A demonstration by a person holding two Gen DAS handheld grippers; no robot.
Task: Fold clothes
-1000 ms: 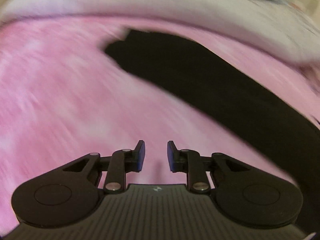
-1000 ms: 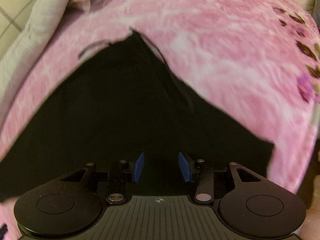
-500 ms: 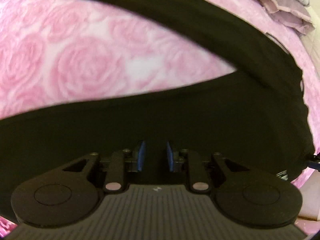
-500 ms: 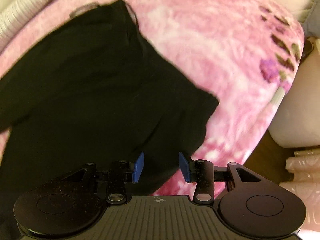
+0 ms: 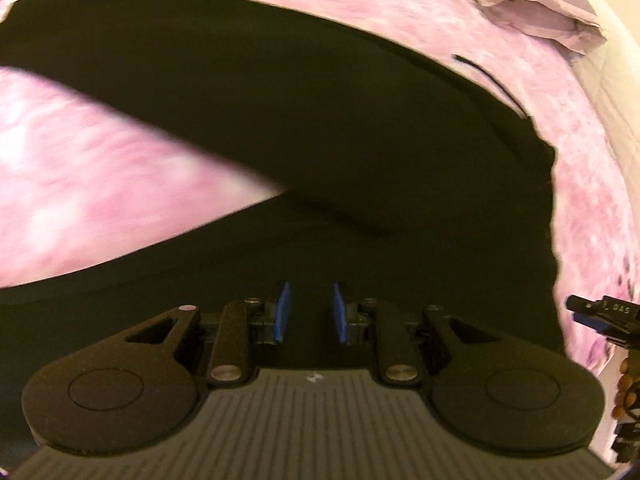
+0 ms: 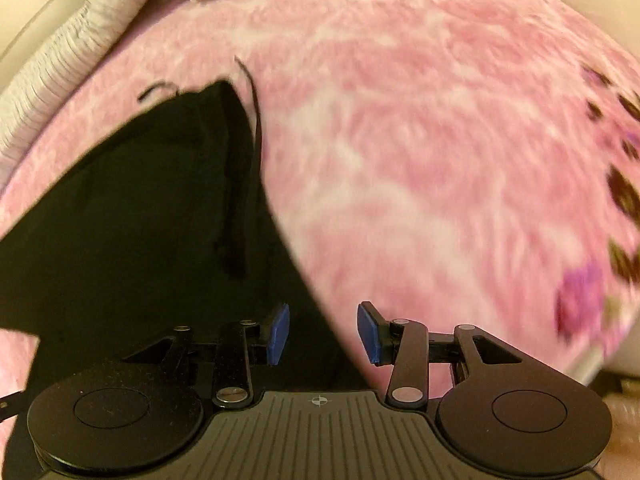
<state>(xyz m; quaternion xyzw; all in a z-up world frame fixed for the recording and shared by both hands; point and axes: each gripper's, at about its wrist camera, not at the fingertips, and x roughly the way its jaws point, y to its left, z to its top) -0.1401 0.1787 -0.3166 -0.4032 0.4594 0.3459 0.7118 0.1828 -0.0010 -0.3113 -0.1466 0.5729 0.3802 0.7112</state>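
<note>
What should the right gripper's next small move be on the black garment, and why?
Probably close on the edge. The right gripper is open, straddling the black garment where it meets the pink blanket; the left gripper is open over cloth too.

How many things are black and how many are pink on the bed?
Black: 1, the black garment
Pink: 1, the pink blanket
Total: 2

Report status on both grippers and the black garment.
Left gripper open, jaws over the black garment. Right gripper open, at its edge. Garment spread on the pink blanket, unfolded. Nothing in the way.
</note>
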